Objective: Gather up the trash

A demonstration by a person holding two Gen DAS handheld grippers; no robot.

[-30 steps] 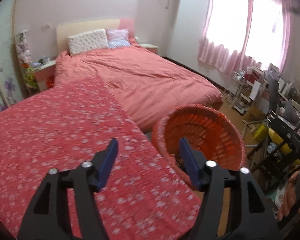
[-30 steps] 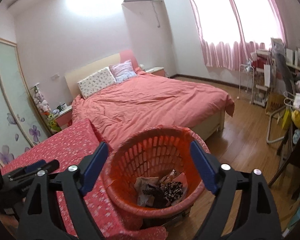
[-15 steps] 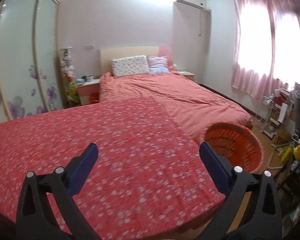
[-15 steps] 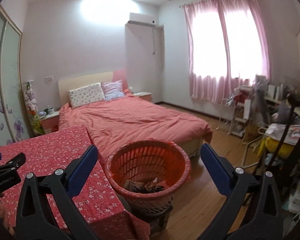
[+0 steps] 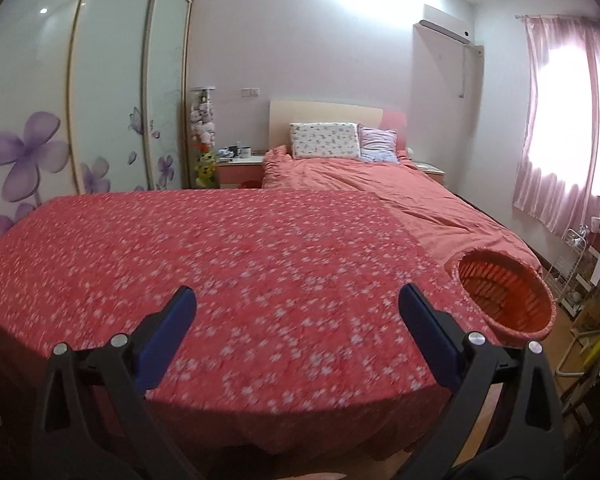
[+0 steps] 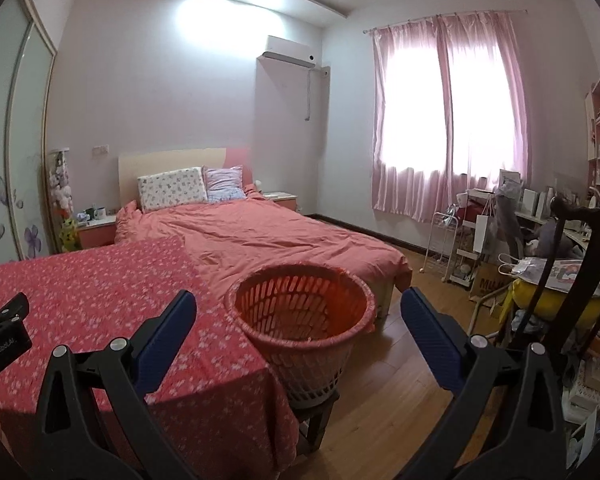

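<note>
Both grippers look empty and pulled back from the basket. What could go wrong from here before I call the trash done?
1. The orange basket sits on a small dark stool right beside the table's edge; a bump from the right gripper might tip it.
2. The flowered tablecloth shows no trash, but its near edge is hidden behind the left gripper, so something small could be missed.
3. The basket's contents are out of sight, so the drop cannot be confirmed.

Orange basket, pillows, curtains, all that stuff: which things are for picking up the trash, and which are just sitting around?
For the job:
- orange basket
- left gripper, open, empty
- right gripper, open, empty

Just sitting around:
- pillows
- pink curtains
- flowered red cloth
- cluttered desk
</note>
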